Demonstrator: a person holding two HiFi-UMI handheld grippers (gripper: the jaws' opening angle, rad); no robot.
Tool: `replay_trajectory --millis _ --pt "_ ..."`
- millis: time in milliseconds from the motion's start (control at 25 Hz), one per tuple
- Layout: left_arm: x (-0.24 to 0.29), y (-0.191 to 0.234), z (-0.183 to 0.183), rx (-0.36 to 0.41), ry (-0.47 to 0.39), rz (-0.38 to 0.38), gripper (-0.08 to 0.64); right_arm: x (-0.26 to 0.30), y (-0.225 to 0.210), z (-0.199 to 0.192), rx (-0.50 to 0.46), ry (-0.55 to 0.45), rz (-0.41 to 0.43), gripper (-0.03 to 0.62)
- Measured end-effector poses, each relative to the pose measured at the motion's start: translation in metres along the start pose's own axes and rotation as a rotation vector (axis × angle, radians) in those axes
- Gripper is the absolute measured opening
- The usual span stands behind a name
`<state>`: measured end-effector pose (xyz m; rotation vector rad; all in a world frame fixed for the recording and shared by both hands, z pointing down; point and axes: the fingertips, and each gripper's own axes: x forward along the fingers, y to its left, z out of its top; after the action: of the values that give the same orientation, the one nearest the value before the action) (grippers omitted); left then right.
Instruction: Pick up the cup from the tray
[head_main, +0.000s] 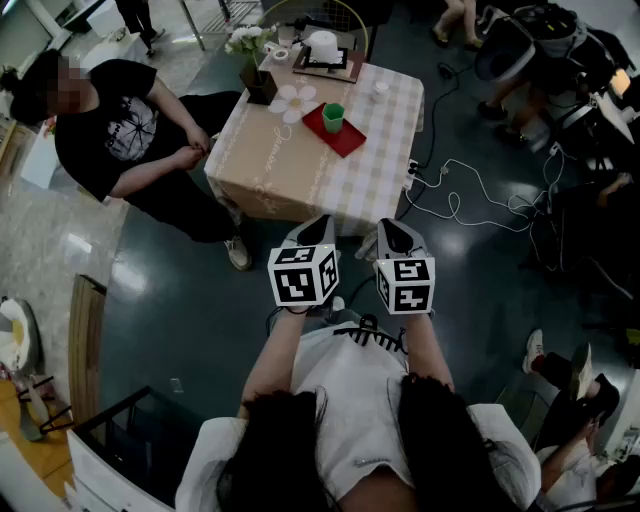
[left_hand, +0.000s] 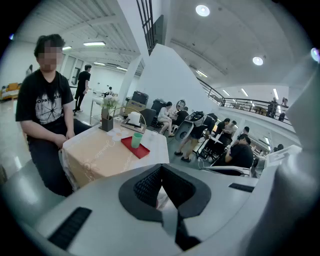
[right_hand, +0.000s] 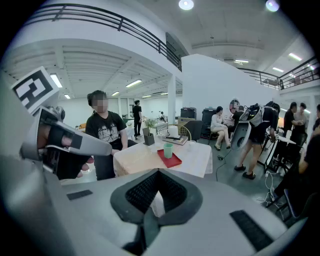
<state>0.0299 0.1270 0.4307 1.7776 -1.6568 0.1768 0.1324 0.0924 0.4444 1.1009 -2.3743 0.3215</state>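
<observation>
Progress: pickup not yet begun, judging from the layout. Cup, green, 1 counted, stands upright on the far half of tray, red, 1 counted, which lies flat about the middle of table, 1 counted, under a checked cloth. Left gripper and right gripper, 2 counted, hang side by side close to the holder's body, well apart from the table's near edge and pointing toward it. Each gripper view shows its 2 jaws brought together with nothing between the pads. Remaining, by estimate: the whole approach to the table, parting of 1 pair of jaws, closing round the cup's wall, and the lift clear of the tray. Other stock on the table: 1 dark vase with white flowers at the far left corner; 1 white flower-shaped mat just beside the tray toward the left edge; 1 white object on 1 dark board at the far edge; 1 small white piece near the far right corner, too small to identify. Seated person, 1 counted, at the table's left edge, hands near that edge. Further people appear in the background of both gripper views, uncounted.
</observation>
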Motion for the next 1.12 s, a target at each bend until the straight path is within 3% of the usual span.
replay_trajectory --millis 600,920,960,1080,1120 --pt "0.004 0.003 -0.004 -0.017 0.008 -0.010 0.006 0.004 0.004 0.000 -0.038 0.007 -0.016 0.009" --pt "0.000 0.002 -0.006 -0.023 0.010 -0.008 0.006 0.002 0.012 0.009 -0.007 -0.053 0.048 0.015" --pt "0.000 0.002 -0.007 -0.024 0.011 -0.007 0.006 0.001 0.013 0.010 -0.003 -0.061 0.063 0.037" --pt "-0.002 0.002 -0.008 -0.019 0.009 -0.002 0.006 0.000 0.015 0.013 0.006 -0.097 0.089 0.257" --pt "-0.002 0.002 -0.008 -0.017 0.007 0.000 0.006 0.001 0.015 0.015 0.005 -0.109 0.092 0.280"
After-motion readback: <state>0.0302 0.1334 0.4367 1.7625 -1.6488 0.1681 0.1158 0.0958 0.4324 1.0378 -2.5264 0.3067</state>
